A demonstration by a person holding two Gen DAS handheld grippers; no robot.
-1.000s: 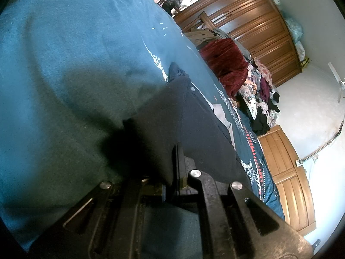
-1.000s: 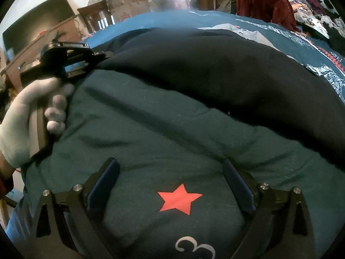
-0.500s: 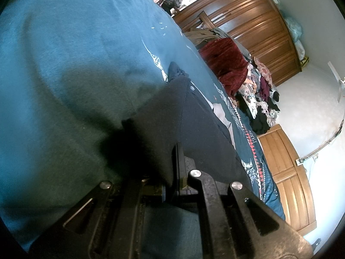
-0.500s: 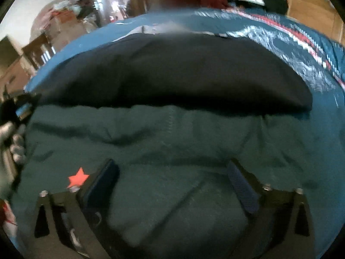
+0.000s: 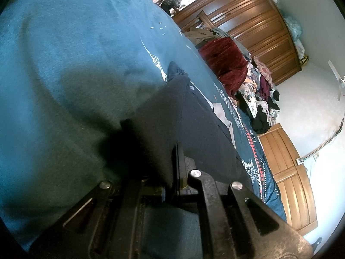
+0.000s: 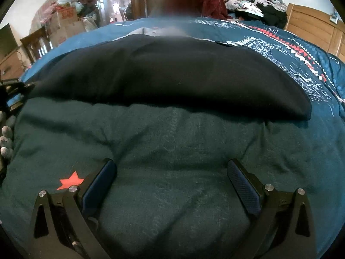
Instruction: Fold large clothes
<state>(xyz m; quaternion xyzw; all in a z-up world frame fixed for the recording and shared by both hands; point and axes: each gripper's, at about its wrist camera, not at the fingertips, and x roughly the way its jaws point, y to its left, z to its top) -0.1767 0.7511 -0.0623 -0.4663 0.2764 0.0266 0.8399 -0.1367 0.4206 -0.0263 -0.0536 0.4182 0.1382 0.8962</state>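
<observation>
The dark garment (image 6: 163,75) lies spread across the bed (image 6: 280,140), filling the centre band of the right wrist frame from left edge to right, its near hem resting on the teal bedcover. In the left wrist view the same garment (image 5: 183,125) runs from the lower centre toward the upper middle, and the left gripper (image 5: 172,172) holds its corner with the fingers closed on the fabric; this grasp is unchanged over the last second. The right gripper (image 6: 170,185) has its fingers (image 6: 243,185) spread wide with nothing between them, low over the bedcover. It has travelled sideways: the red star print (image 6: 71,180) has shifted from the lower centre to the lower left. Judgement: the right gripper is repositioning toward the free corner at the right. A clothes pile (image 5: 254,82) sits beyond.
</observation>
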